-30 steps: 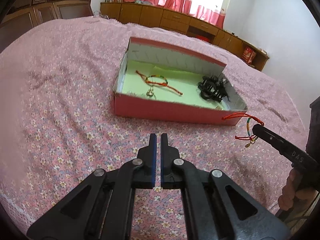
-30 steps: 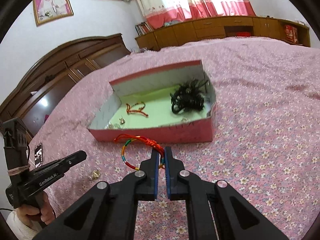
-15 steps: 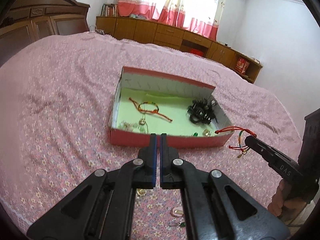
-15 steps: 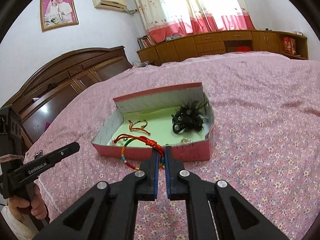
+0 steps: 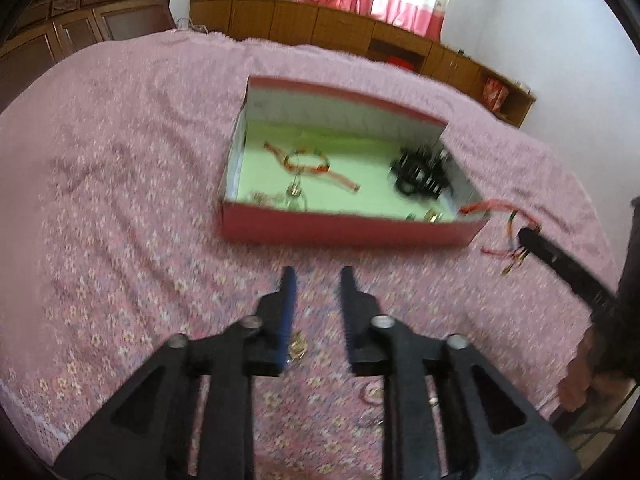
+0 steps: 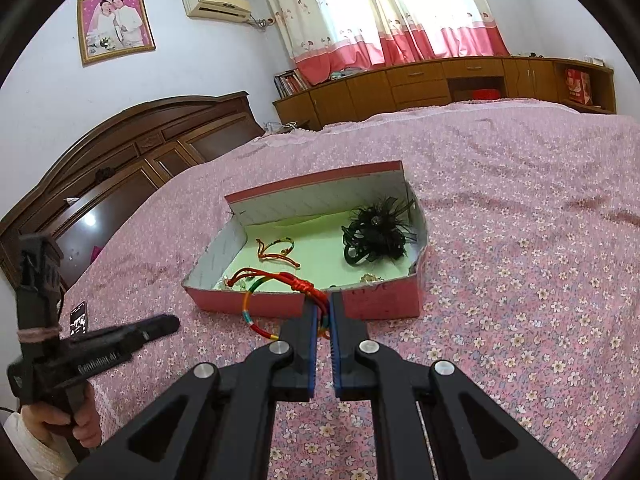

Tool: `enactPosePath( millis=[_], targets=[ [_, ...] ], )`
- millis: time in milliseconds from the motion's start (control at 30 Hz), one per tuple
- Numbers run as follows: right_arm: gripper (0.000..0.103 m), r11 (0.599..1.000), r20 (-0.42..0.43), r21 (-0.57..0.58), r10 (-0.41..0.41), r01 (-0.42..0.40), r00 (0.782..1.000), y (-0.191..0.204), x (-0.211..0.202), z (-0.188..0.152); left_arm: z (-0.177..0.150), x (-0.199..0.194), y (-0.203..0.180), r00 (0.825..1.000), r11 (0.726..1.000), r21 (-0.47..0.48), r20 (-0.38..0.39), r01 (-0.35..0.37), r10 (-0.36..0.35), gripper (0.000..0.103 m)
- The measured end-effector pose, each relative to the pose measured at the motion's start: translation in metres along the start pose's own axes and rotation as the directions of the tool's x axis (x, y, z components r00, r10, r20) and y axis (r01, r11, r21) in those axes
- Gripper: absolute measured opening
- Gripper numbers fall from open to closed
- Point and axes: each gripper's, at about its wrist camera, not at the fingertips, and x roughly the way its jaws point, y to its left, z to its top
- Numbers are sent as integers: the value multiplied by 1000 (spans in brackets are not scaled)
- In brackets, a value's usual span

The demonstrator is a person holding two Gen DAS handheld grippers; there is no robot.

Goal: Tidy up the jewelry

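A pink box [image 5: 344, 230] with a green floor lies on the bed; it also shows in the right wrist view [image 6: 380, 304]. Inside are a red woven bracelet [image 5: 308, 162], a black hair clip [image 5: 420, 170] and small trinkets. My right gripper [image 6: 323, 312] is shut on a red and rainbow cord bracelet [image 6: 276, 284], held above the box's near wall; it shows at the right of the left wrist view [image 5: 508, 224]. My left gripper [image 5: 316, 280] is open and empty, in front of the box, above small loose trinkets [image 5: 298, 346].
The pink floral bedspread [image 6: 520, 240] covers the whole bed. A dark wooden wardrobe [image 6: 120, 168] stands to the left, low wooden cabinets [image 6: 440, 80] under the curtained window at the back. More loose trinkets [image 5: 372, 396] lie near the bed's front edge.
My left gripper has opened and pulled back a little from the box. My right gripper has carried the cord bracelet up and toward the box's near wall.
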Motion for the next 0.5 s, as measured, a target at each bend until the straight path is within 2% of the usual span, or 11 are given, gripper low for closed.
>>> enactPosePath(
  millis=[267,500],
  targets=[
    [7,1000,-11,13,-2,2,1000,-2,0,-4,-22,17,0,995,999,40,-93,-26,29,19],
    [7,1000,-19,19,-5,5,1000,-4,-1,-7,-35,29,2,987,997,58,-146,-53,61,19]
  ],
)
